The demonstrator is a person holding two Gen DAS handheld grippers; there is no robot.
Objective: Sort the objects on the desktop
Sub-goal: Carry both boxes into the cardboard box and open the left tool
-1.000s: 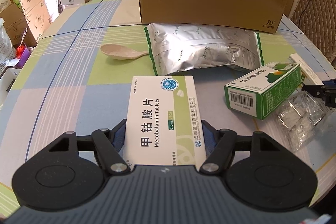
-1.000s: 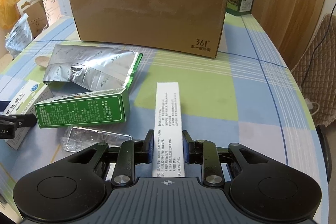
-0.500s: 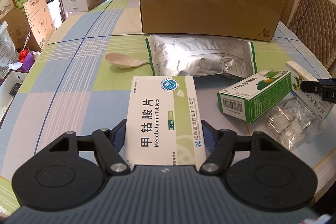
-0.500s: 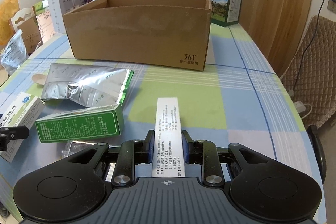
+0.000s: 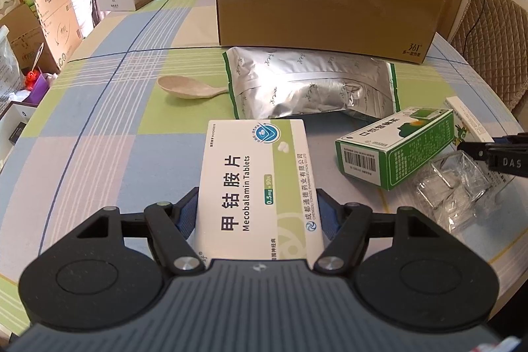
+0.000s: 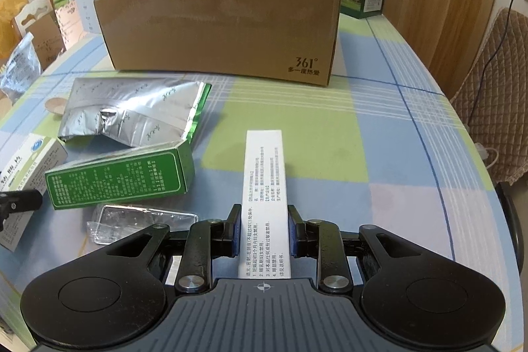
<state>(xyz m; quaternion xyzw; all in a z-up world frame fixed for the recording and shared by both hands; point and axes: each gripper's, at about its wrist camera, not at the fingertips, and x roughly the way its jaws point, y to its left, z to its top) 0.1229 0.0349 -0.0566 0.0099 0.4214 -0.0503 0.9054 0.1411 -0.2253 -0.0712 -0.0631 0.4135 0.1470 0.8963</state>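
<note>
The left tool (image 5: 257, 213) is pinching a white-and-green Mecobalamin tablet box (image 5: 257, 187) by its long sides, the box flat and pointing ahead over the checked bench (image 5: 99, 127). The right tool (image 6: 264, 233) is clamped on a narrow white carton (image 6: 265, 187) printed with small text, held the same way. Between them lie a green box (image 5: 396, 147) on its side, a clear plastic blister tray (image 5: 452, 187) just beside it, and a silver foil pouch (image 5: 310, 88) – a pale spoon (image 5: 188, 87) rests at the pouch's left edge. Behind stands an open cardboard box (image 6: 224, 32) (marked 361°), upright on the bench.
</note>
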